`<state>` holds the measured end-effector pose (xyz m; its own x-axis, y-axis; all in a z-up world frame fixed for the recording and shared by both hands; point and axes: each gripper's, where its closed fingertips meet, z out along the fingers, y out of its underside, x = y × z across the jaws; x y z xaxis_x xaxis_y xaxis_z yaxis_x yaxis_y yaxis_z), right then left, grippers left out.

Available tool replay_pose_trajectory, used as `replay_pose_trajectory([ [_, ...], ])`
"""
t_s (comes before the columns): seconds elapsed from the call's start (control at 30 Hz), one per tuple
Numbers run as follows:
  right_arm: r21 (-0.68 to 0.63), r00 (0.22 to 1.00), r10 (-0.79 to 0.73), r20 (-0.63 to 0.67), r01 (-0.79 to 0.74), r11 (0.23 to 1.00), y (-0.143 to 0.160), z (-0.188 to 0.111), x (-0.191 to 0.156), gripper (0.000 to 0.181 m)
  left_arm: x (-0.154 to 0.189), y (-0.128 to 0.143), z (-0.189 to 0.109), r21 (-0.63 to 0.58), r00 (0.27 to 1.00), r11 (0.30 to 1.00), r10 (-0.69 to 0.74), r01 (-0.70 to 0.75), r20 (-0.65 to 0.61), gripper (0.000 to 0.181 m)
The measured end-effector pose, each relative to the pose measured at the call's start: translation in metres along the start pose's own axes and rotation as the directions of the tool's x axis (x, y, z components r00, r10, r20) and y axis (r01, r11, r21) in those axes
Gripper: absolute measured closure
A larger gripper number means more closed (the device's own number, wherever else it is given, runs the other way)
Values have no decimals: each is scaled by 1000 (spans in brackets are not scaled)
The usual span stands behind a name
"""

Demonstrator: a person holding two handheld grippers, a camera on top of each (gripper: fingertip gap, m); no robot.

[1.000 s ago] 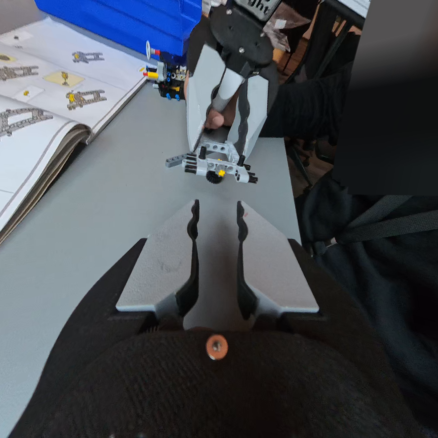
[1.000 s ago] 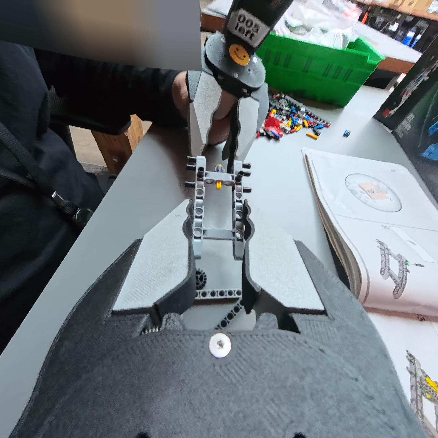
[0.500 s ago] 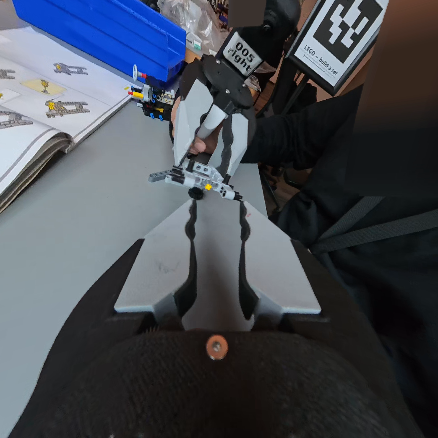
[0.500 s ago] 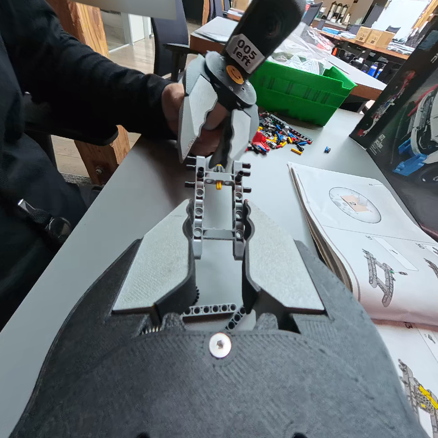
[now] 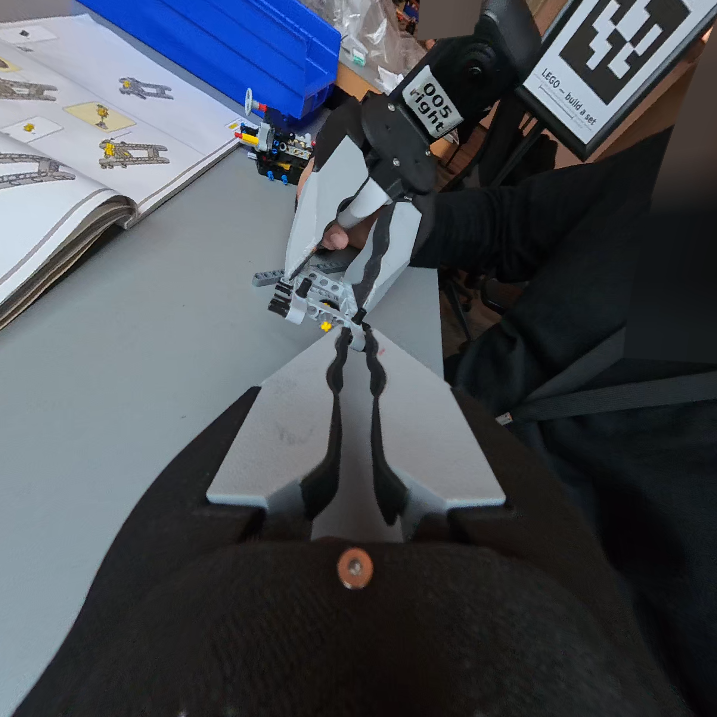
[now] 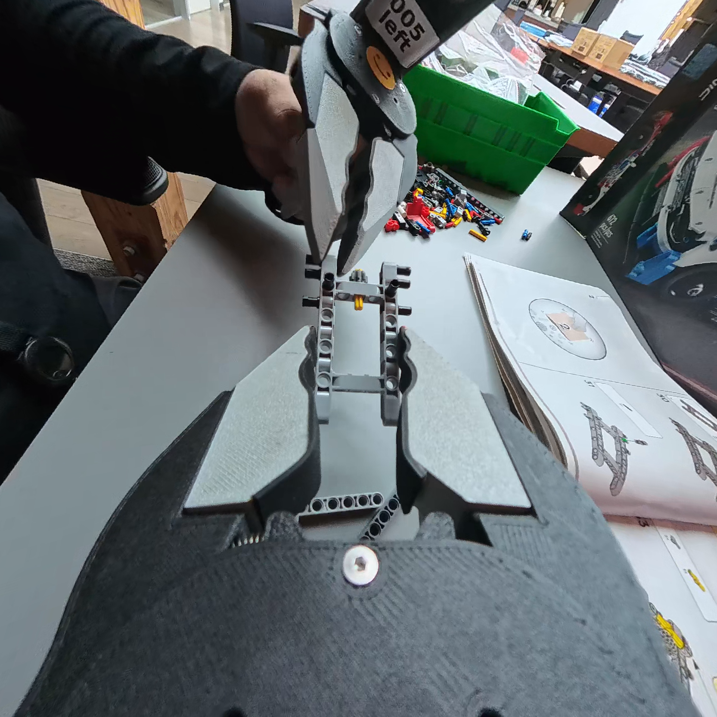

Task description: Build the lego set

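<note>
Since before, our left gripper (image 6: 329, 264) has closed onto the grey ladder-shaped lego frame's (image 6: 359, 341) corner; our right gripper (image 6: 357, 337) clamps its rails, level above the counter (image 6: 194, 329).

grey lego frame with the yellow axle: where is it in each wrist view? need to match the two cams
Left wrist view: grey lego frame sits just above centre, beyond the left gripper tips and under the right gripper.
Right wrist view: frame at centre, running up the picture, gripped between the right gripper's fingers, with the left gripper's tips on its far left corner.
Shared landmark: the open instruction booklet, left edge in the left wrist view, right edge in the right wrist view.
</note>
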<state>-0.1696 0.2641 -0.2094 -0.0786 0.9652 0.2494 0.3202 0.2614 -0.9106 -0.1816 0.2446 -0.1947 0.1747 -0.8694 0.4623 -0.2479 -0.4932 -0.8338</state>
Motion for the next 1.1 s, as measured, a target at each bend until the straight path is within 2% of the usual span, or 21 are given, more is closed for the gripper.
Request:
replay_pose_trajectory([
  [0.13,-19,1000,3,5,-3,1000,3,1,0,142,-2,4,2,-34,1000,999,13,-12,28,176],
  [0.27,-83,1000,-1,17,2,997,12,5,-3,142,-6,12,4,-108,993,991,86,-77,85,176],
  [0.4,-144,999,-44,26,47,988,21,8,-8,142,-6,17,4,-134,991,988,94,-81,95,176],
  [0.57,-164,998,-59,-2,58,985,25,-11,2,126,-6,21,-5,-115,989,990,98,-85,109,176],
  [0.77,-193,999,-9,46,18,981,31,-46,-5,151,-6,39,-18,-126,989,988,100,-87,106,176],
  [0.97,-373,995,-10,98,46,927,55,-37,-27,155,-5,51,-23,-145,993,988,67,-52,99,176],
  [1.1,-462,994,18,110,36,886,69,-33,-30,157,-5,50,-22,-141,991,988,79,-64,105,176],
])
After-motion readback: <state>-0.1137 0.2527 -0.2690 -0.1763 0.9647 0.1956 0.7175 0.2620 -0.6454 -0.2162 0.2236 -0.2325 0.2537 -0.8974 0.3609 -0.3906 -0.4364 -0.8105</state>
